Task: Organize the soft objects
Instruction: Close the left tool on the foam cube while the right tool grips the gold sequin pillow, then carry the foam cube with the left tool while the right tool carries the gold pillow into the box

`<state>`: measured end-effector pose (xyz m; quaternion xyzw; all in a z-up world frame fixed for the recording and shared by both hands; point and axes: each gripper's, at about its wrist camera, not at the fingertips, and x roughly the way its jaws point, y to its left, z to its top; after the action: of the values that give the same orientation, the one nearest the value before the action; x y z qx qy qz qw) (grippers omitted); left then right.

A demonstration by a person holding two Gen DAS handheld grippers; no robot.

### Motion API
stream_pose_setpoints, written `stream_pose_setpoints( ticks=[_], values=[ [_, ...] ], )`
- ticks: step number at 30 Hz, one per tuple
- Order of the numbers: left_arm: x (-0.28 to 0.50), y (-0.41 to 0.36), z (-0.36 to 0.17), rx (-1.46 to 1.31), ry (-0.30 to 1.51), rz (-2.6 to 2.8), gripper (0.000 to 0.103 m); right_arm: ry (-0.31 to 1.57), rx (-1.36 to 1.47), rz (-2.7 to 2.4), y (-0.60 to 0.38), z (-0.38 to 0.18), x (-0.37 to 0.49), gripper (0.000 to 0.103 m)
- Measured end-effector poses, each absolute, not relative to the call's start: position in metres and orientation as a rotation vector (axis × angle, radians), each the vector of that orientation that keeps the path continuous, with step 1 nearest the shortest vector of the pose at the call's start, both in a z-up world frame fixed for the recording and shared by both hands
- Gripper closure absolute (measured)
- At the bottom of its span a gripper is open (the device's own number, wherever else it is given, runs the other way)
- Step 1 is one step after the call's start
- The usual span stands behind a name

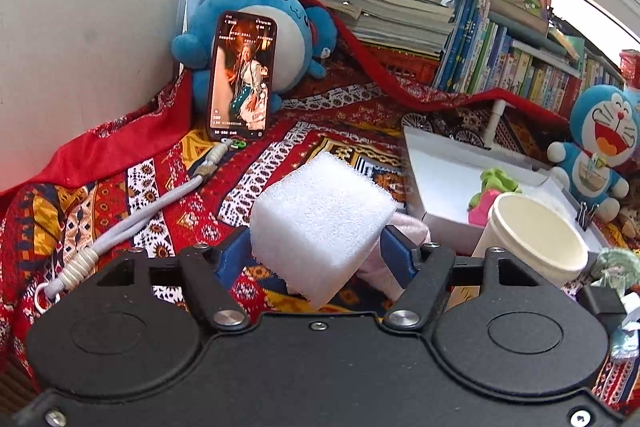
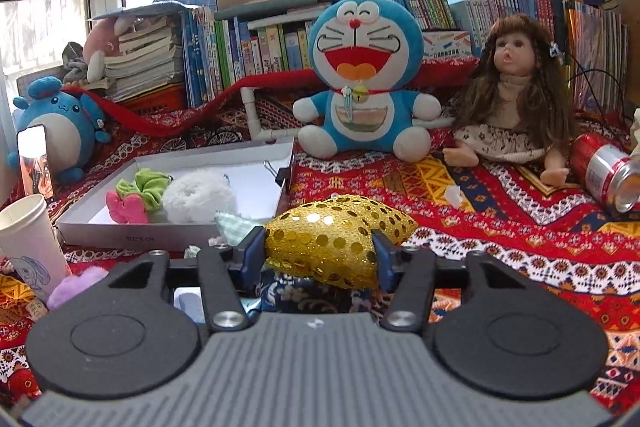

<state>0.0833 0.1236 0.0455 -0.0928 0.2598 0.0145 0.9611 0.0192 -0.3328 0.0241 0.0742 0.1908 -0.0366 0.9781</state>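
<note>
My left gripper (image 1: 316, 247) is shut on a white foam block (image 1: 320, 223) and holds it above the patterned red cloth. My right gripper (image 2: 318, 251) is shut on a gold sequin pillow (image 2: 340, 239), low over the cloth. A white shallow box (image 2: 248, 163) lies ahead to the left; in it are a green scrunchie (image 2: 148, 185), a pink soft piece (image 2: 126, 209) and a white fluffy scrunchie (image 2: 198, 195). The box also shows in the left wrist view (image 1: 444, 171), right of the foam block.
A paper cup (image 1: 532, 239) stands beside the box; it also shows in the right wrist view (image 2: 28, 239). A phone (image 1: 242, 75) leans on a blue plush (image 1: 260, 7). A Doraemon plush (image 2: 366, 79), a doll (image 2: 516, 95), a lying can (image 2: 604, 175) and books (image 2: 260, 47) line the back.
</note>
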Motion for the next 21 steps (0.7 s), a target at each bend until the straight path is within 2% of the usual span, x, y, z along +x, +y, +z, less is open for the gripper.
stream_pose_setpoints(
  ticks=[11,21],
  values=[
    [0.1,0.117,0.08,-0.18,0.495,-0.051,0.035,0.318,0.122,-0.057,-0.331,0.051,0.025,0.045],
    [0.153,0.09,0.118,-0.189,0.615,-0.231,0.035,0.305,0.077,0.037,-0.314,0.073,0.053,0.045]
  ],
)
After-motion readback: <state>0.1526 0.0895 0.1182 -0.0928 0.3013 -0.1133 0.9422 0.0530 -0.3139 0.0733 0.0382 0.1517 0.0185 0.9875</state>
